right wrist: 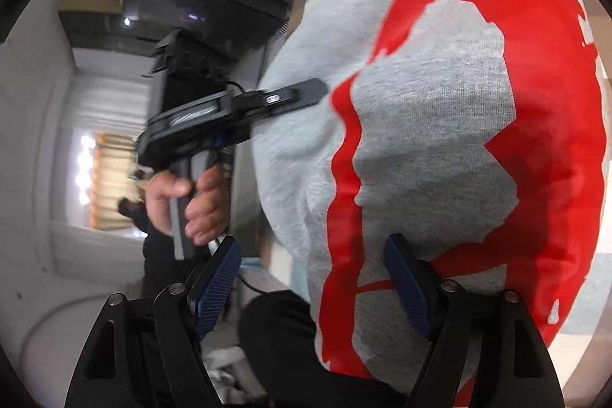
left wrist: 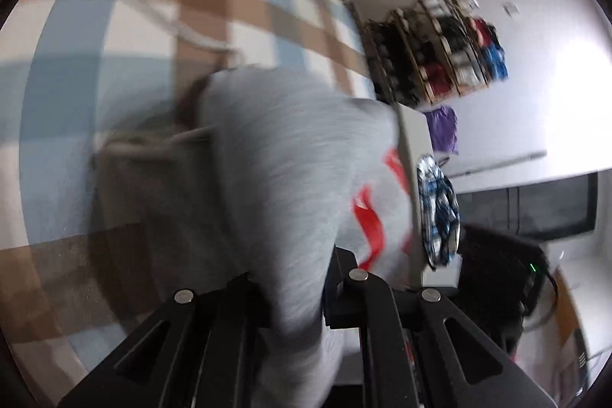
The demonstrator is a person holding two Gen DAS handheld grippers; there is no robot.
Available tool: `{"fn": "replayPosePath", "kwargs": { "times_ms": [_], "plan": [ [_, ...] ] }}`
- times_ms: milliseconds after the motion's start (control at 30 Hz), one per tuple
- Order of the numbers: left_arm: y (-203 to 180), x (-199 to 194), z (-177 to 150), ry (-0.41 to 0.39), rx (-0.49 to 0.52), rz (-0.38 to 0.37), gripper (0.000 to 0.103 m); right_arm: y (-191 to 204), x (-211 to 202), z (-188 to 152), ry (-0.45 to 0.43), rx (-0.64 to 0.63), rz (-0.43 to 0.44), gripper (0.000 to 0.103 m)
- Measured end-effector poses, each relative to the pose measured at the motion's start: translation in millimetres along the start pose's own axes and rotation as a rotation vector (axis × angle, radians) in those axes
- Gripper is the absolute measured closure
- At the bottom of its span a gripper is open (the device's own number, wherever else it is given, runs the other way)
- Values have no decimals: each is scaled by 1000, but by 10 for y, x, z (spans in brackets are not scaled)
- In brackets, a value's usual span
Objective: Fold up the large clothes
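The grey sweatshirt (left wrist: 290,148), soft knit with a bold red print, is pinched tight between the closed fingers of the left gripper (left wrist: 294,297) and lifted over the checked bed cover (left wrist: 134,25). The right gripper (right wrist: 311,278) is held wide apart, its ribbed blue pads (right wrist: 405,282) beside the cloth, nothing clamped.

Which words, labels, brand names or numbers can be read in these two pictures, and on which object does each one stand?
No text can be read.
The grey garment has a large red print, but it forms no legible letters here.
The dark box carries a small pale label at its top left, too blurred to read.
The items on the shelf are too small and blurred.
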State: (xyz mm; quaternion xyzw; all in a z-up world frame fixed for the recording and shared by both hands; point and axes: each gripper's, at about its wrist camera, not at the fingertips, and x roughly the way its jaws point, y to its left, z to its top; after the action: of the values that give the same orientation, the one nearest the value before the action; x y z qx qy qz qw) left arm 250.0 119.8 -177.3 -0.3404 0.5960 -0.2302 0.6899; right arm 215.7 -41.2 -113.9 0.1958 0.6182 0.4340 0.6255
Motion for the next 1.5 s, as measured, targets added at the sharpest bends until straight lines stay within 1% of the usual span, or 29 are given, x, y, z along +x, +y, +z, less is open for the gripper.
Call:
{"fn": "replayPosePath", "kwargs": {
  "times_ms": [33, 100, 167, 200, 233, 267, 300, 367, 400, 467, 500, 533, 567, 633, 700, 733, 767, 800, 833, 900, 967, 1100, 1200, 1233, 1267, 1367, 1433, 1467, 1500],
  "plan": [
    [88, 40, -1, 4, -27, -26, 92, 16, 11, -14, 2, -10, -14, 24],
    [188, 41, -35, -26, -86, -70, 86, 25, 2, -38, -3, -14, -19, 24],
    [122, -32, -108, -35, -79, -77, 80, 16, -16, -12, -11, 10, 2, 24],
    [77, -93, -176, -41, -73, -73, 64, -32, -51, -10, -18, 31, 23, 24],
    [47, -147, -249, -44, -66, -93, 36, -60, -69, 7, -23, 43, 38, 24],
    [14, -193, -337, -44, -52, -131, 24, -85, -83, -7, -26, 52, 51, 24],
    [-7, -218, -416, -38, -39, -152, 15, -99, -97, 13, -29, 56, 60, 23],
    [-68, -223, -605, -29, -3, -190, 15, -119, -113, -11, -35, 51, 77, 21],
    [-85, -188, -688, -21, 12, -189, 15, -121, -115, -24, -39, 49, 82, 18],
    [-63, -68, -767, -5, 24, -128, 15, -126, -121, -10, -47, 46, 94, 16],
    [-40, 44, -806, 22, 36, -92, 15, -147, -133, 33, -50, 48, 100, 15],
    [-3, 153, -847, 47, 35, -65, 15, -170, -147, 30, -56, 54, 114, 15],
    [25, 214, -879, 52, 28, -64, 15, -189, -161, 23, -61, 63, 126, 15],
    [10, 268, -938, 34, 31, -75, 15, -208, -169, 9, -64, 80, 145, 15],
    [-58, 273, -970, 33, 67, -80, 16, -225, -206, -8, -60, 96, 167, 15],
    [-103, 284, -1005, 30, 92, -78, 29, -220, -223, -17, -55, 101, 175, 15],
    [-125, 280, -1023, 36, 116, -72, 46, -225, -237, -20, -49, 109, 185, 15],
    [-165, 314, -1047, 59, 150, -43, 91, -228, -251, -10, -42, 117, 193, 15],
    [-186, 344, -1065, 81, 175, -8, 99, -232, -261, 0, -35, 124, 195, 15],
    [-177, 309, -1069, 85, 183, -26, 99, -237, -267, 8, -23, 128, 192, 15],
    [-181, 236, -1034, 91, 178, -24, 99, -163, -224, 33, -2, 107, 168, 15],
    [-286, -161, -968, 63, 215, -42, 99, -7, -183, 59, 55, 56, 90, 15],
    [-362, -345, -998, 69, 248, 2, 100, 94, -29, 84, 140, 10, 20, 15],
    [-340, -363, -1034, 88, 253, 7, 100, 126, 21, 88, 164, -4, 0, 15],
    [-283, -348, -1134, 104, 263, 42, 100, 159, 86, 102, 189, -12, -29, 15],
    [24, -131, -1163, 165, 206, 115, 100, 258, 297, 120, 252, -54, -129, 15],
    [207, -12, -1142, 190, 153, 106, 100, 348, 460, 107, 295, -99, -211, 14],
    [280, 4, -1122, 180, 125, 102, 100, 413, 540, 93, 311, -130, -255, 12],
    [331, 19, -1104, 186, 105, 90, 100, 474, 620, 71, 322, -161, -295, 5]
  ]
}}
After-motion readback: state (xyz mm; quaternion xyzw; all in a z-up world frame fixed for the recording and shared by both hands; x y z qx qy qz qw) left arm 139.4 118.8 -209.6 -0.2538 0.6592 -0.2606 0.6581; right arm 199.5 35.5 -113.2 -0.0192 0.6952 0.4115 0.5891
